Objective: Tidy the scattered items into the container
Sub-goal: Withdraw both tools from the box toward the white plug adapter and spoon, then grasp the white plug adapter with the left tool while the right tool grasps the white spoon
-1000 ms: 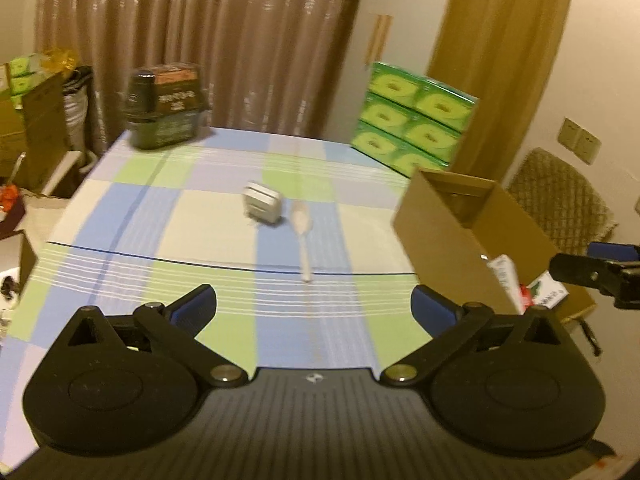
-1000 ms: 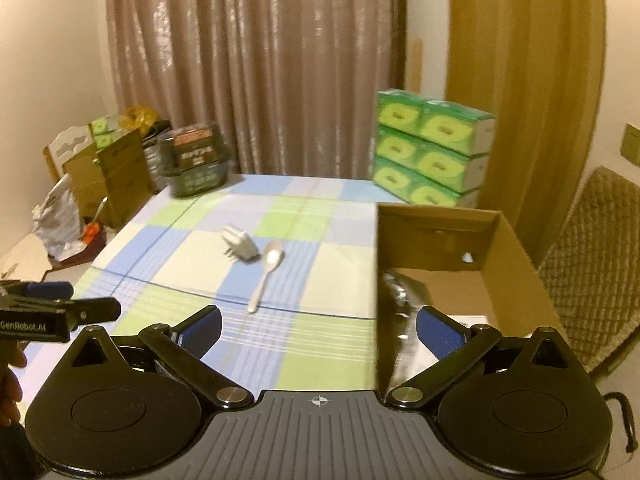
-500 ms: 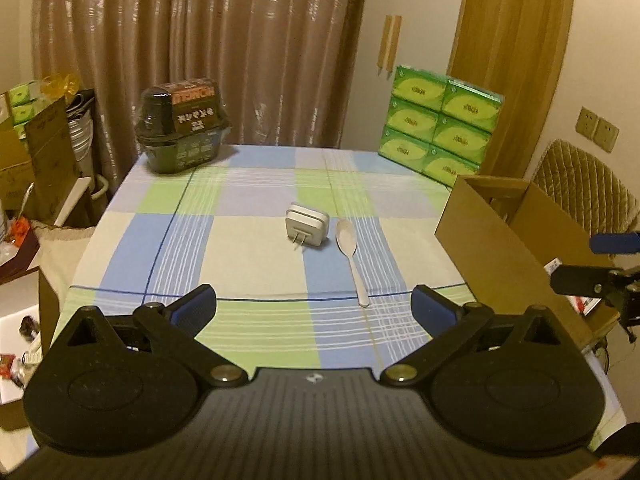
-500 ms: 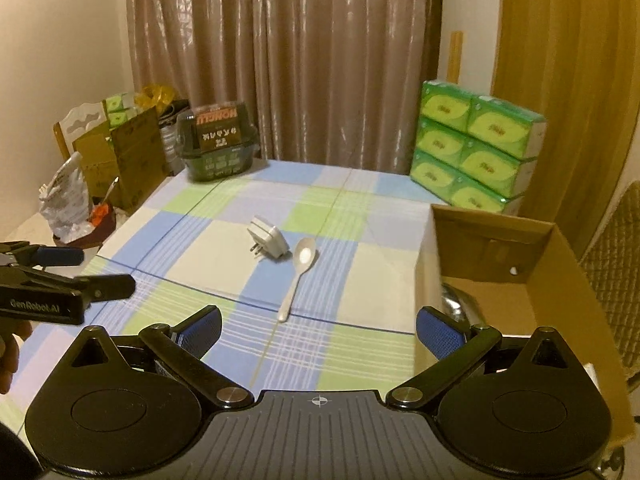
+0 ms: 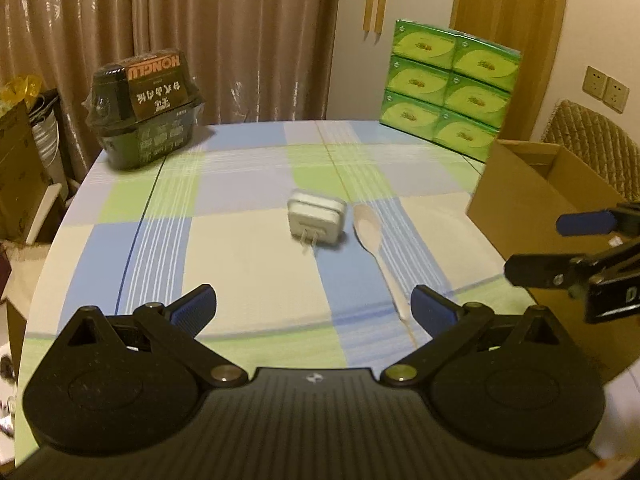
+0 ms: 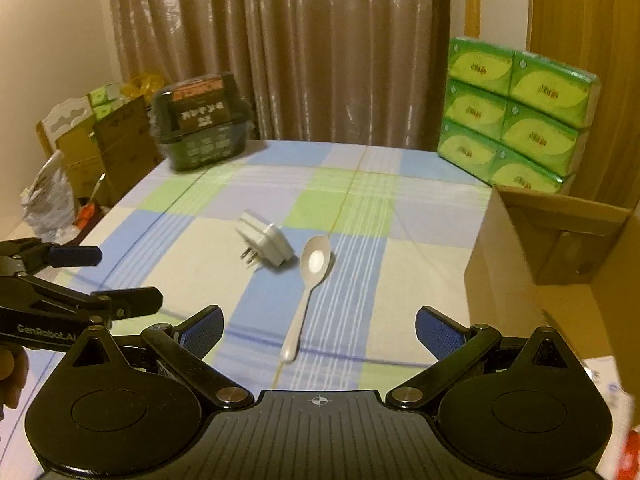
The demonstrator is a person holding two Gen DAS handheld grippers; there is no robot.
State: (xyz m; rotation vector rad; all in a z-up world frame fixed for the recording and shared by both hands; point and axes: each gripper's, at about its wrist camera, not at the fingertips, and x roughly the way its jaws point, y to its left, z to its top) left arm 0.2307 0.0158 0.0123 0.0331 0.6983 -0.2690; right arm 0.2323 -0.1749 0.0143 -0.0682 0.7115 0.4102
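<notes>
A white plug adapter (image 5: pixel 316 220) (image 6: pixel 266 243) lies mid-table with its prongs toward me. Just right of it lies a pale plastic spoon (image 5: pixel 378 248) (image 6: pixel 310 280), bowl at the far end. The open cardboard box (image 5: pixel 536 196) (image 6: pixel 532 256) stands at the table's right side. My left gripper (image 5: pixel 312 312) is open and empty, short of both items; it also shows at the left edge of the right wrist view as the left gripper (image 6: pixel 120 276). My right gripper (image 6: pixel 318 330) is open, with the spoon handle between its fingers' line; it appears again as the right gripper (image 5: pixel 560 248) beside the box.
A dark wrapped food container (image 5: pixel 146 114) sits at the far left corner of the checked tablecloth (image 5: pixel 240 264). Stacked green tissue packs (image 5: pixel 450 88) stand at the far right. A quilted chair (image 5: pixel 592 148) is behind the box. Boxes and bags (image 6: pixel 80 160) crowd the floor on the left.
Both grippers have moved forward over the table toward the adapter and spoon, which look larger now. The views have swung left, away from the box. Jaws stay open.
</notes>
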